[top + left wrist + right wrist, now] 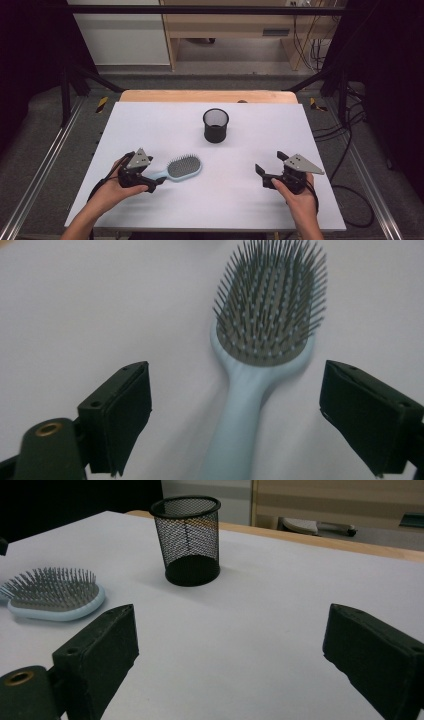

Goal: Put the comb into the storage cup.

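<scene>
A pale blue hairbrush lies bristles-up on the white table, left of centre, its handle pointing toward my left gripper. In the left gripper view the handle of the hairbrush runs between the two jaws of my left gripper, which stand apart with a gap on each side. A black mesh cup stands upright and empty behind the middle. My right gripper hovers at the right front, open with nothing in it. The right gripper view looks past my right gripper at the cup and the hairbrush.
A wooden strip borders the table's far edge. Metal rails run along both sides, and cables trail over the floor at the right. Wooden furniture stands beyond the table.
</scene>
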